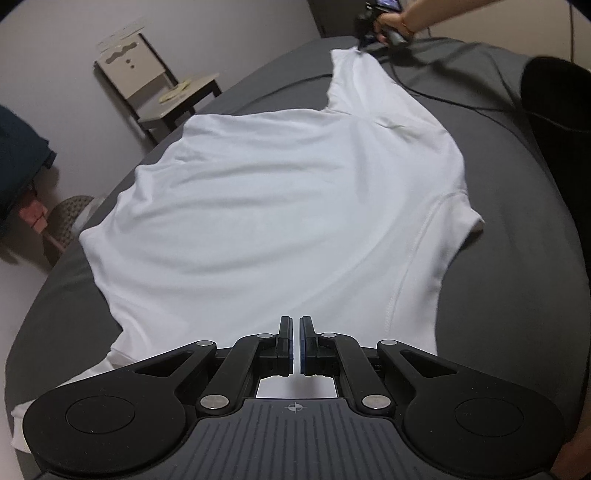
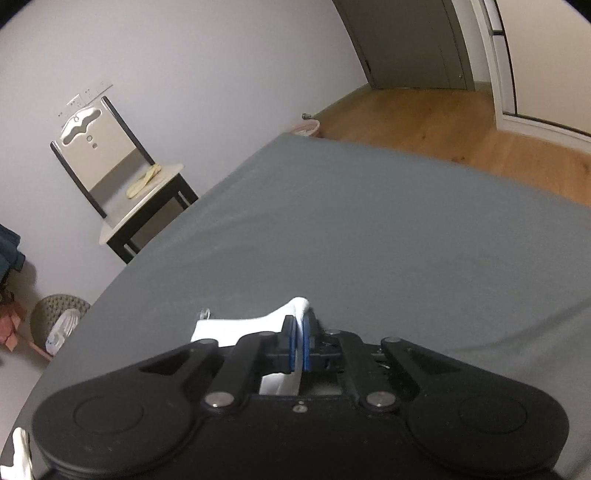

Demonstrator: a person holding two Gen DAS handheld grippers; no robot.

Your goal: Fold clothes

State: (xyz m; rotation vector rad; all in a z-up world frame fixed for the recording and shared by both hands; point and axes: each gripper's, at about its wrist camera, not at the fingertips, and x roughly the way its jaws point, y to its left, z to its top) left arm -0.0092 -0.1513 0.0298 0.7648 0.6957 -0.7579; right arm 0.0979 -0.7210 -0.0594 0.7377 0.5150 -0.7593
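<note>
A white T-shirt [image 1: 277,206] lies spread flat on a grey bed [image 1: 498,258]. My left gripper [image 1: 296,325] sits at the shirt's near edge, its jaws closed to a thin slit with white cloth in it. Across the bed, a person's hand [image 1: 397,22] holds my right gripper [image 1: 364,42], which pinches the tip of the far sleeve. In the right wrist view, my right gripper [image 2: 300,321] is shut on a fold of the white T-shirt [image 2: 236,326], which bunches out above and to the left of the blue pads.
A chair [image 1: 155,85] with something pale on its seat stands by the wall past the bed's left edge, next to a woven basket [image 1: 68,218] on the floor. A black cable [image 1: 443,99] runs over the bed at the far right. Bare grey sheet [image 2: 369,240] stretches ahead of the right gripper.
</note>
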